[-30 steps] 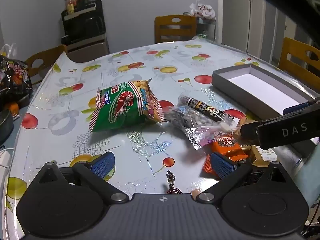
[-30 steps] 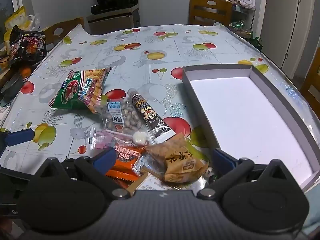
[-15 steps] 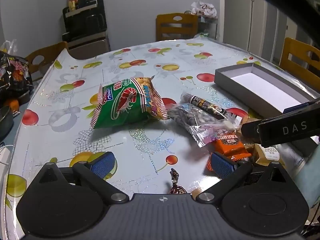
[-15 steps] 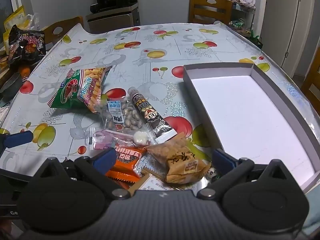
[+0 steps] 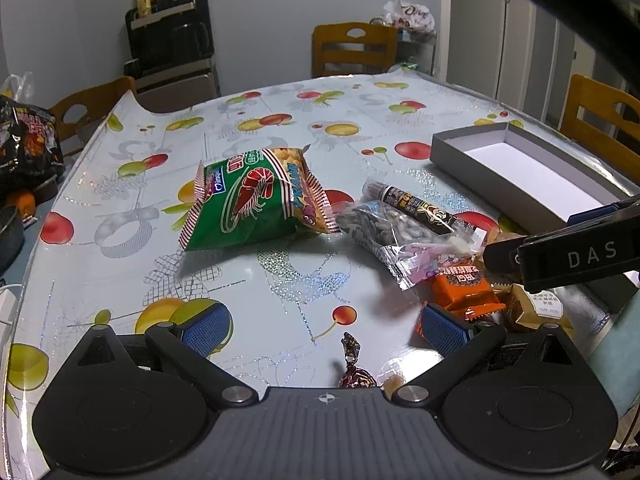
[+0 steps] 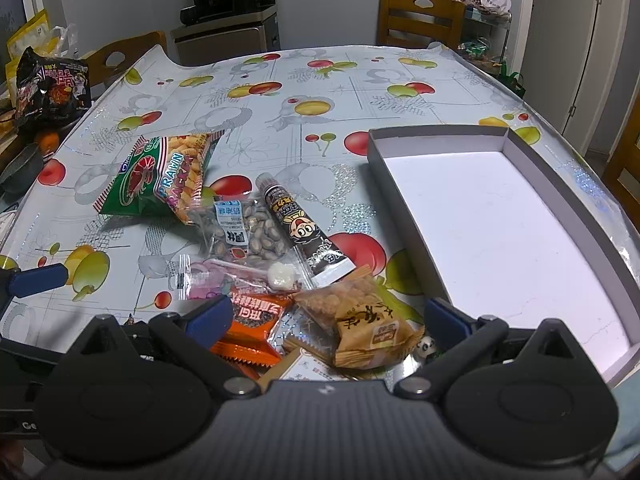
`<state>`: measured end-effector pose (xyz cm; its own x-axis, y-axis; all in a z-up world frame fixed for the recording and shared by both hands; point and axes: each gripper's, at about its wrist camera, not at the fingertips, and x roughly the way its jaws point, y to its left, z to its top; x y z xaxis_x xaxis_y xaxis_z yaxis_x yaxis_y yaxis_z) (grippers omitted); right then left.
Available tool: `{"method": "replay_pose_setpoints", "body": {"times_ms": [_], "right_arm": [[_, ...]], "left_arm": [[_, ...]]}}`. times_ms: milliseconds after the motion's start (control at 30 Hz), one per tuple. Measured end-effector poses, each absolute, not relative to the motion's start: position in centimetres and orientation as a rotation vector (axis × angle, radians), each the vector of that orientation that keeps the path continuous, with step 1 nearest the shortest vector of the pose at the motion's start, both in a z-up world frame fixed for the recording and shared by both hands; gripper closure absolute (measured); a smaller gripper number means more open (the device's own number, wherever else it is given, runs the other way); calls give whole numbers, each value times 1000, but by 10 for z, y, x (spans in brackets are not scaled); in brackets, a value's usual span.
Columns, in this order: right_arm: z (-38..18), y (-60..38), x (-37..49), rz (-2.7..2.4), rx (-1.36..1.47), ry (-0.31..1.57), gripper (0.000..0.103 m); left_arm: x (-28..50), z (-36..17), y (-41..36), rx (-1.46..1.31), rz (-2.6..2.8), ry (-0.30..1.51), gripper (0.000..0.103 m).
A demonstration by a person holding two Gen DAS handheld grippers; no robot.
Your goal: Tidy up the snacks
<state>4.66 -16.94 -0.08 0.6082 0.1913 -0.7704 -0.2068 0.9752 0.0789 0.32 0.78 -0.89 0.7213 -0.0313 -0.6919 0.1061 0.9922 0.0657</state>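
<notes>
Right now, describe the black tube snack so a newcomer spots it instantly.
Start at the grey box on the fruit-print table. Just left of its near corner lies the black tube snack, beside a clear seed bag. It is the only long, dark, tube-shaped pack, printed with a cartoon face.

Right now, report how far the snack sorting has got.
Nothing looks done: the grey box holds no snacks. Nothing is in hand either; the left gripper and right gripper are both open. Everything is left: the prawn cracker bag, seed packet, black tube, orange packet and the rest lie on the table.
</notes>
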Motion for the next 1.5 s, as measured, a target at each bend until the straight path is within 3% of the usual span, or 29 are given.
{"method": "replay_pose_setpoints", "body": {"times_ms": [1067, 1500], "right_arm": [[-1, -170, 46, 250, -16, 887, 0], [6, -176, 29, 395, -88, 795, 0]], "left_arm": [[3, -11, 9, 102, -80, 767, 0], [7, -13, 12, 102, -102, 787, 0]]}}
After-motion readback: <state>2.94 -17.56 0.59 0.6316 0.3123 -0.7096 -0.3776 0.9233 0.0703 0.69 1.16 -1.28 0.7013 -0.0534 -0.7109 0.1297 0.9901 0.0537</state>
